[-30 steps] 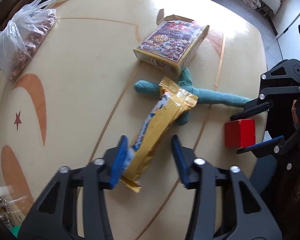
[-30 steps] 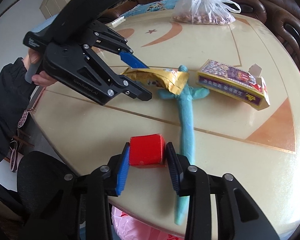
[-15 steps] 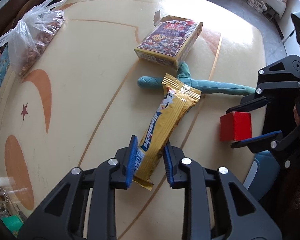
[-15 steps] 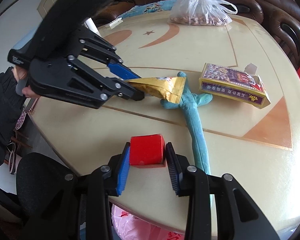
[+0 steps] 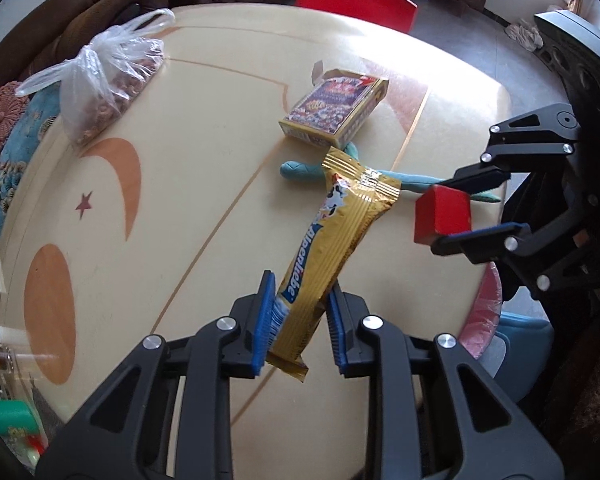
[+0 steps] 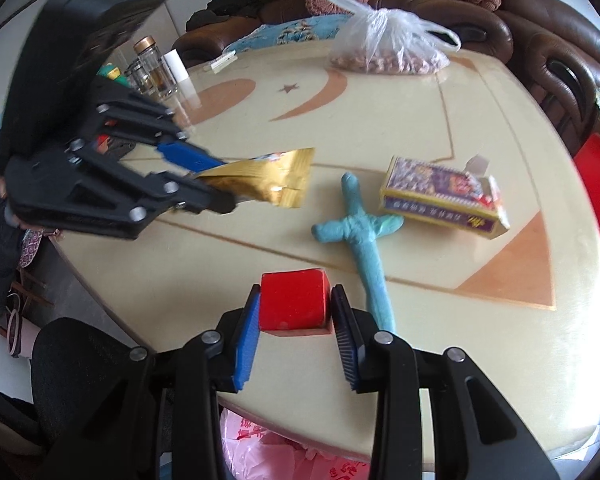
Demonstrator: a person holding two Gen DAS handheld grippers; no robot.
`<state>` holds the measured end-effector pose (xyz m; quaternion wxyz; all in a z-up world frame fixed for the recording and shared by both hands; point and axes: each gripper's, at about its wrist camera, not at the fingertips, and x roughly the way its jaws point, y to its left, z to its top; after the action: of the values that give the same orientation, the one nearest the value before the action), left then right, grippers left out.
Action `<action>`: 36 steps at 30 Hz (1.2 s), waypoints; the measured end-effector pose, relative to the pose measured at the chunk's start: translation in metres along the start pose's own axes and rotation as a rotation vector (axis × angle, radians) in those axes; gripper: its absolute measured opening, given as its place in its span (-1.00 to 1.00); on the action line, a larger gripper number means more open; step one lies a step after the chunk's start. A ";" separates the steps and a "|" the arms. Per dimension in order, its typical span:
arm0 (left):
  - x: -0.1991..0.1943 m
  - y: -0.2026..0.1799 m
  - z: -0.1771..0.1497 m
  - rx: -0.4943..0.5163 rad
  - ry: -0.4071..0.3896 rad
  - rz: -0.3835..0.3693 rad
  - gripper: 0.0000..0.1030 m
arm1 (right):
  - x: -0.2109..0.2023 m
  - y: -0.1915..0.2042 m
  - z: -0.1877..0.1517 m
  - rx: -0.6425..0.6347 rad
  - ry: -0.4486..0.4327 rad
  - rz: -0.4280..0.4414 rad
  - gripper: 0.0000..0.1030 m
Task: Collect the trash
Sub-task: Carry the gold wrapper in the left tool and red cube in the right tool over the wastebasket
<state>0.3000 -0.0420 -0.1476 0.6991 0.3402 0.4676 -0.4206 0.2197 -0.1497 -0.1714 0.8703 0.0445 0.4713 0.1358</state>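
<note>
My left gripper is shut on a long gold snack wrapper, which hangs lifted off the round cream table. The same wrapper shows in the right wrist view, sticking out of the left gripper above the table. My right gripper is shut on a red block, raised a little over the table's near edge. In the left wrist view that red block sits between the right gripper's fingers at the right.
A printed yellow carton and a teal plush sword lie mid-table. A clear plastic bag of nuts sits at the far side. Jars and bottles stand at the left. A pink-lined bin is below the near edge.
The left gripper shut on the gold wrapper and lifted it off the table and the plush sword. The right gripper rose slightly with the red block.
</note>
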 end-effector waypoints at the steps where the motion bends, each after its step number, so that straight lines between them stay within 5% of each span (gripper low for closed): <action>1: -0.003 -0.003 -0.001 -0.007 -0.009 0.007 -0.50 | -0.003 0.000 0.001 0.002 -0.004 -0.009 -0.34; 20: -0.086 -0.101 -0.044 -0.014 -0.111 0.057 -0.50 | -0.106 0.025 -0.022 0.001 -0.112 -0.107 -0.34; 36: -0.095 -0.171 -0.080 -0.094 -0.160 0.034 -0.50 | -0.152 0.044 -0.087 0.007 -0.103 -0.138 -0.34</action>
<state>0.0958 -0.0175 -0.0994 0.7564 0.2801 0.4239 -0.4120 0.0602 -0.1536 -0.0877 0.9006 0.0219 0.4282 0.0714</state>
